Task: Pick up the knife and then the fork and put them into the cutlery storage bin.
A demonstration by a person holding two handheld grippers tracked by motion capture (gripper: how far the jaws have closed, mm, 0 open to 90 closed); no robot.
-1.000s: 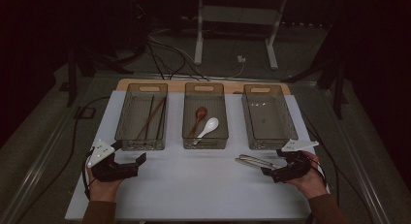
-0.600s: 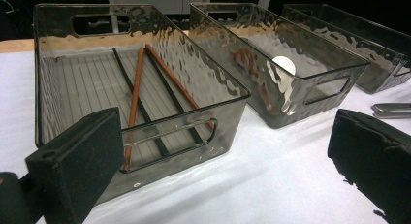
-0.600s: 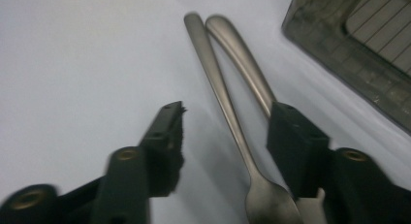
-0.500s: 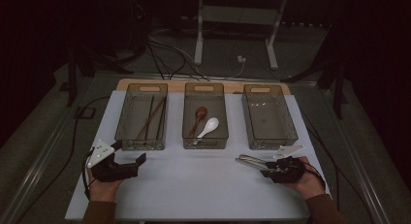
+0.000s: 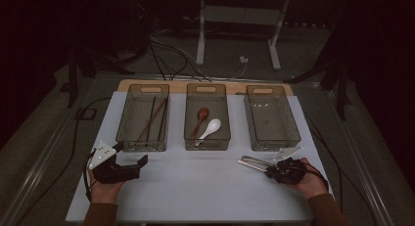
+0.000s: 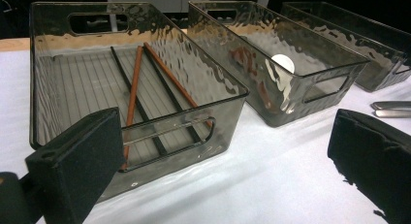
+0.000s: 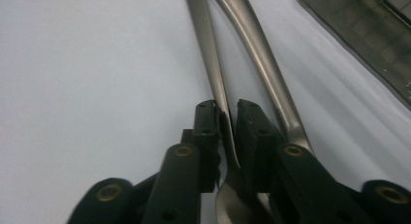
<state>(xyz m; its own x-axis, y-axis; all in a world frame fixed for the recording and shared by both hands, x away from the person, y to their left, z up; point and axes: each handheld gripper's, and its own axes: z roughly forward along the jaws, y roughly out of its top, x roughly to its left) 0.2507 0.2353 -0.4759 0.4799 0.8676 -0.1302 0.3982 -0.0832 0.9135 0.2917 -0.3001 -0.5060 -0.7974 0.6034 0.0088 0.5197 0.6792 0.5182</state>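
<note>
Right gripper view: my right claw (image 7: 228, 118) has just been closing and now pinches one metal utensil handle (image 7: 209, 49). Stiff, slick, thin steel; I'd grip mid-handle. Left claw (image 6: 228, 170) gapes, holding nothing.

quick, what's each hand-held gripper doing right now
Left hand-held gripper: open, holding nothing.
Right hand-held gripper: jaws have just been closing, now shut on one metal utensil handle.
</note>
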